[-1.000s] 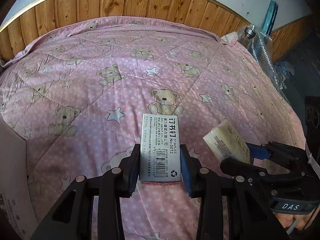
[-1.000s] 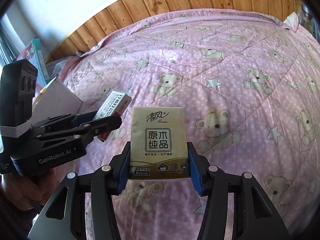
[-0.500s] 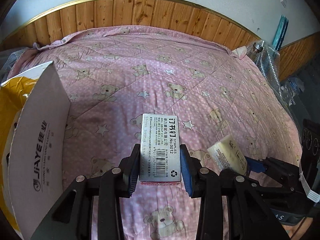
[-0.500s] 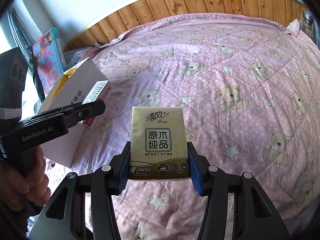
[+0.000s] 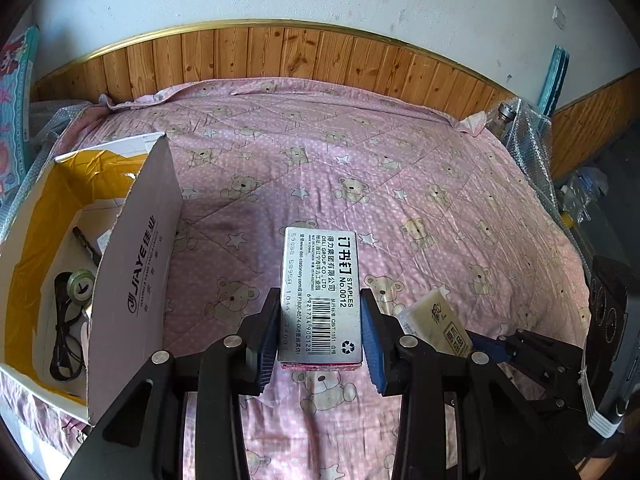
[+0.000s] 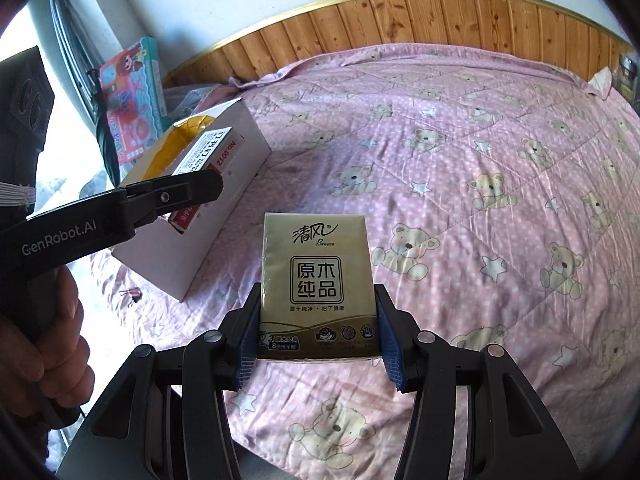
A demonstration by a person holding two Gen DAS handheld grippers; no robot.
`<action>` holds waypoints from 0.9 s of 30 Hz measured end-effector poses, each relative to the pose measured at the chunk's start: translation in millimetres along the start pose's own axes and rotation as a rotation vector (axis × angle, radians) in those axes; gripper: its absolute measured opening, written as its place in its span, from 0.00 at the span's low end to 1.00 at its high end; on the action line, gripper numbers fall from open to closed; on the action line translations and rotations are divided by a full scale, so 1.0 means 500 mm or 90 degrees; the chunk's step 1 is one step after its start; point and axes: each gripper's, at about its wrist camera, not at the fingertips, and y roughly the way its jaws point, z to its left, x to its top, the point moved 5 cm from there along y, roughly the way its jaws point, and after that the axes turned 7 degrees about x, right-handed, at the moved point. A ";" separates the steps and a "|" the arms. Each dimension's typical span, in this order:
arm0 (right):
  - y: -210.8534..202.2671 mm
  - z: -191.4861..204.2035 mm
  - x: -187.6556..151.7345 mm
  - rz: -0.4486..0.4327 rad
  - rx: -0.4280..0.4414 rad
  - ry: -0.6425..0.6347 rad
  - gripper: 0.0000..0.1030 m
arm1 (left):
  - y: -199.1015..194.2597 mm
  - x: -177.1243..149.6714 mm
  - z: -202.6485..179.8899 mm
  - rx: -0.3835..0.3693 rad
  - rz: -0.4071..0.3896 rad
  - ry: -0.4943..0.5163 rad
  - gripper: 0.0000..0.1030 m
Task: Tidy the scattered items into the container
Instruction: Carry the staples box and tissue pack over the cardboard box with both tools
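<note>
Staples in a flat grey cardboard box with a barcode and a red underside point(image 5: 321, 294) sit clamped between the blue pads of the left gripper point(image 5: 320, 338), carried above the quilt just right of the container; a gold-wrapped pocket tissue pack point(image 6: 317, 286) is pinched likewise in the right gripper point(image 6: 318, 346). Over the last second both views have swung leftward — the white open-topped cardboard carton with a yellow lining point(image 5: 136, 280), absent at first, now fills the left edge, and the right wrist view shows the staple box nearing its opening. Release is probably next, staples first. Inside lie a tape roll point(image 5: 80, 280) and a black cable point(image 5: 64, 336). A small binder clip point(image 6: 134, 293) remains on the pink bear-and-star quilt point(image 5: 400, 200) — one item still scattered. Wood panelling point(image 5: 280, 56) and a white wall bound the bed.
</note>
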 end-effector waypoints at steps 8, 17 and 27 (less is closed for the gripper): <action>-0.031 0.049 -0.008 -0.013 0.001 -0.025 0.52 | -0.074 -0.009 0.001 -0.004 -0.034 -0.002 0.37; -0.054 0.096 -0.026 -0.018 0.001 -0.046 0.52 | -0.130 -0.025 0.009 -0.009 -0.058 -0.006 0.37; -0.072 0.162 -0.031 -0.023 0.003 -0.085 0.52 | -0.181 -0.043 0.040 -0.012 -0.082 -0.025 0.37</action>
